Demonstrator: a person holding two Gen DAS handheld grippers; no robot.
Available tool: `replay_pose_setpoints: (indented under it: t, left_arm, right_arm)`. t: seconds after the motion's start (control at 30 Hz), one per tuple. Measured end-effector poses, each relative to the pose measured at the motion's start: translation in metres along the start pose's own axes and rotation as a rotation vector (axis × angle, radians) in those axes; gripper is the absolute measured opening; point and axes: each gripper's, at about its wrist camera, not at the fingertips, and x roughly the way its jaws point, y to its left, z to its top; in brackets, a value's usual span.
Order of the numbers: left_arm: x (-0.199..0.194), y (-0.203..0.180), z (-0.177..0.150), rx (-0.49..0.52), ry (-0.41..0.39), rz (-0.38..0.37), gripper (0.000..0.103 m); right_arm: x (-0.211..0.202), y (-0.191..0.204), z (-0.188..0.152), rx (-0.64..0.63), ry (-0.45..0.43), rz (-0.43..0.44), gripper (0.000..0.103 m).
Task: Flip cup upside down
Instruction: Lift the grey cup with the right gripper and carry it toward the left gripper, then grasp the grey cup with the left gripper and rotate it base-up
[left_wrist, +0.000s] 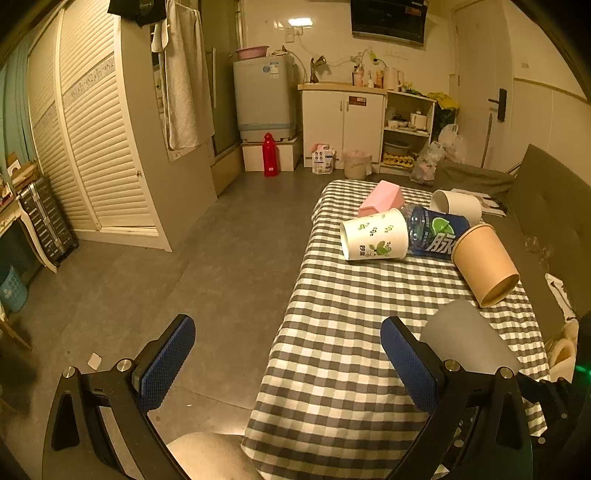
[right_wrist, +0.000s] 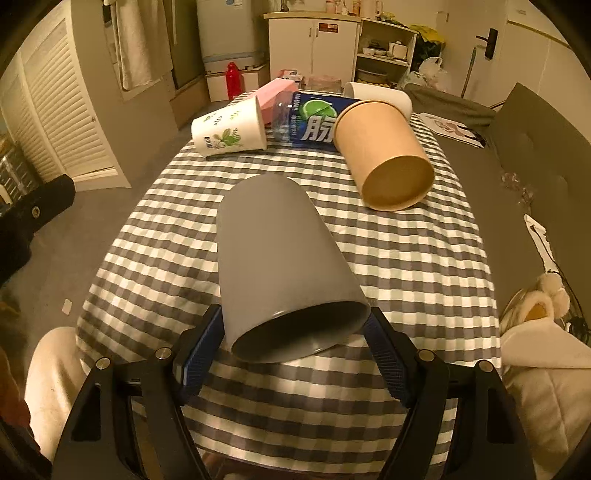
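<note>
A grey cup (right_wrist: 280, 258) lies tilted over the checked tablecloth (right_wrist: 406, 266), its open mouth toward the camera. My right gripper (right_wrist: 293, 332) is shut on its rim end, one blue pad (right_wrist: 201, 354) on each side. The grey cup also shows in the left wrist view (left_wrist: 467, 338), to the right of my left gripper (left_wrist: 288, 354), which is open and empty at the table's near left edge, half over the floor.
Further back on the table lie a brown paper cup (right_wrist: 384, 155), a white leaf-print cup (right_wrist: 231, 129), a blue-labelled bottle (right_wrist: 314, 122), a pink container (right_wrist: 275, 94) and a white cup (right_wrist: 380, 96). A grey sofa (right_wrist: 535, 155) borders the table's right. Floor lies to the left.
</note>
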Motion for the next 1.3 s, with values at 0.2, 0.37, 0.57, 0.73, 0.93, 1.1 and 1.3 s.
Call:
replay_pose_setpoints:
  t: [0.2,0.37,0.57,0.73,0.93,1.1,1.3]
  left_arm:
    - [-0.007,-0.002,0.001,0.005,-0.005,0.02,0.103]
    - [-0.014,-0.007,0.009,0.004,-0.008,0.014,0.103]
    - [-0.017,-0.034,0.02,0.027,0.035,-0.021,0.103]
    - [-0.01,-0.065,0.029,0.011,0.096,-0.102,0.103]
    - [0.027,-0.095,0.031,-0.002,0.238,-0.122,0.103]
    - [0.058,-0.1,0.026,-0.031,0.35,-0.133,0.103]
    - [0.085,-0.103,0.017,-0.036,0.446,-0.158,0.102]
  right_arm:
    - [0.0,0.004,0.002,-0.002,0.009,0.059,0.087]
    - [-0.032,-0.003,0.006,-0.042,-0.047,0.087,0.091]
    - [-0.072,-0.05,0.037,-0.034,-0.054,0.069,0.093]
    - [-0.087,-0.084,0.066,-0.053,-0.041,-0.006,0.093]
    - [-0.082,-0.108,0.073,-0.032,-0.051,-0.021,0.093]
    - [-0.065,-0.108,0.072,-0.03,-0.017,-0.052,0.093]
    - [-0.048,-0.106,0.078,-0.014,0.021,-0.04,0.093]
